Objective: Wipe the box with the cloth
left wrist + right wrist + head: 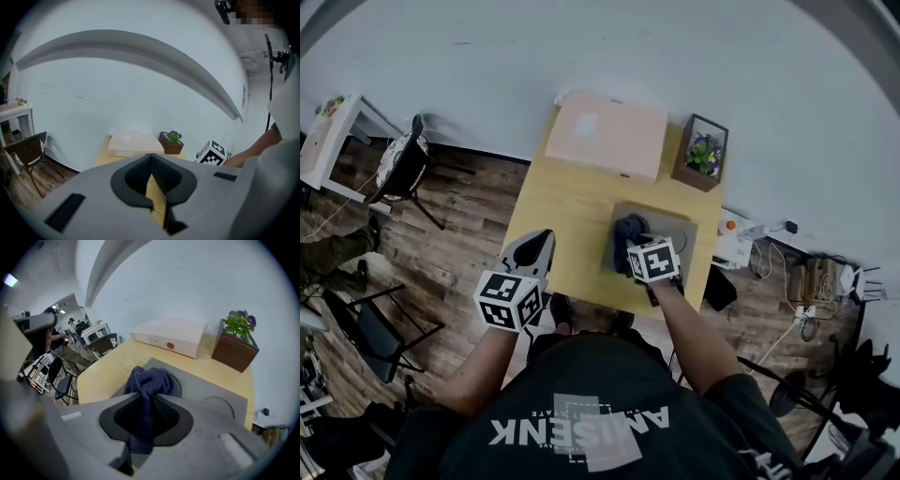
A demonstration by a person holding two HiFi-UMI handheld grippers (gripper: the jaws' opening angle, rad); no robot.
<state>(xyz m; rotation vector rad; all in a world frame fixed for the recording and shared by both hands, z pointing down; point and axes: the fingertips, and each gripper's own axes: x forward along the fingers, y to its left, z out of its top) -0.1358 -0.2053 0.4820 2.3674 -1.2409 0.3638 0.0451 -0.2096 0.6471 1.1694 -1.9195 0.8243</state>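
Cloth (149,380): was clamped in right claw (151,397).
Box (171,336): lay ahead at far edge of tabletop (105,369), long axis crosswise; right claw nearer.
Left claw (151,158): jaws together, empty.

Head view, looking down: a person in a black T-shirt (581,412) at the bottom centre holds both arms forward. The bare left forearm (478,370) reaches up from lower left to the grey left gripper (542,239), left of centre, which carries a black-and-white marker cube (511,300). In the left gripper view its jaws (151,155) meet at the tips with nothing between them. The bare right forearm (694,323) angles up towards centre to the grey right gripper (636,246), which carries a second marker cube (653,260). In the right gripper view its jaws (149,392) are clamped on a bunched dark blue terry cloth (150,378).
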